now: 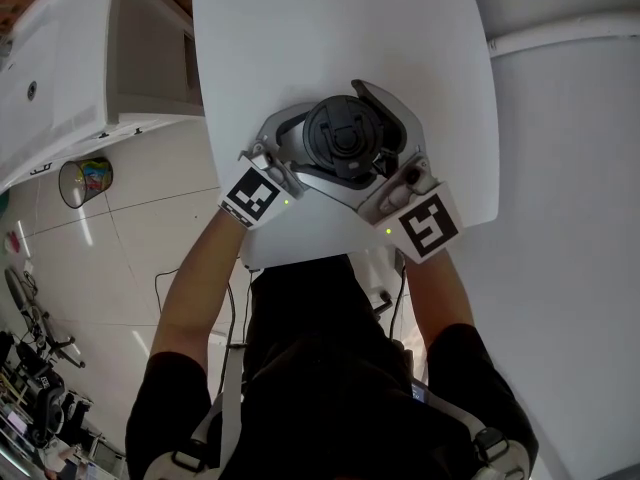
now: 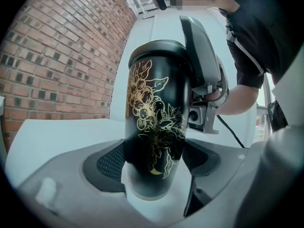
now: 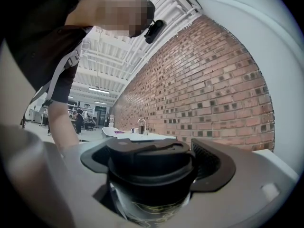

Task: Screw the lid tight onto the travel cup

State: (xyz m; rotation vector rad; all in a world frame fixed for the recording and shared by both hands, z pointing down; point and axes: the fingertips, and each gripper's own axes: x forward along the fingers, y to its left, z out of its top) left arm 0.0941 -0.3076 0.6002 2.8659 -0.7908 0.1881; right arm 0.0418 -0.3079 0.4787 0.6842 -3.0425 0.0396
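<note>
Left gripper view has the left gripper [image 2: 152,163] nearest, its jaws spread wide with their dark mesh pads [image 2: 111,161] pressed against both sides of the lower body of the travel cup [image 2: 154,122]. The cup is black with a gold flower pattern and stands upright on the white table [image 2: 57,137]. In the right gripper view the right gripper [image 3: 152,167] comes in higher up, and its jaws are closed round the black lid [image 3: 149,158], one pad [image 3: 211,163] against each side of it. The lid sits on the cup's mouth; how far it is screwed down cannot be told. From the head view the two grippers meet at the cup from either side near the table's front edge, a bare forearm [image 1: 195,278] leading back from the left one. Behind the cup runs a red brick wall [image 2: 57,56]. Beside the table, down on the tiled floor [image 1: 110,258], stands a round bin [image 1: 84,181].
</note>
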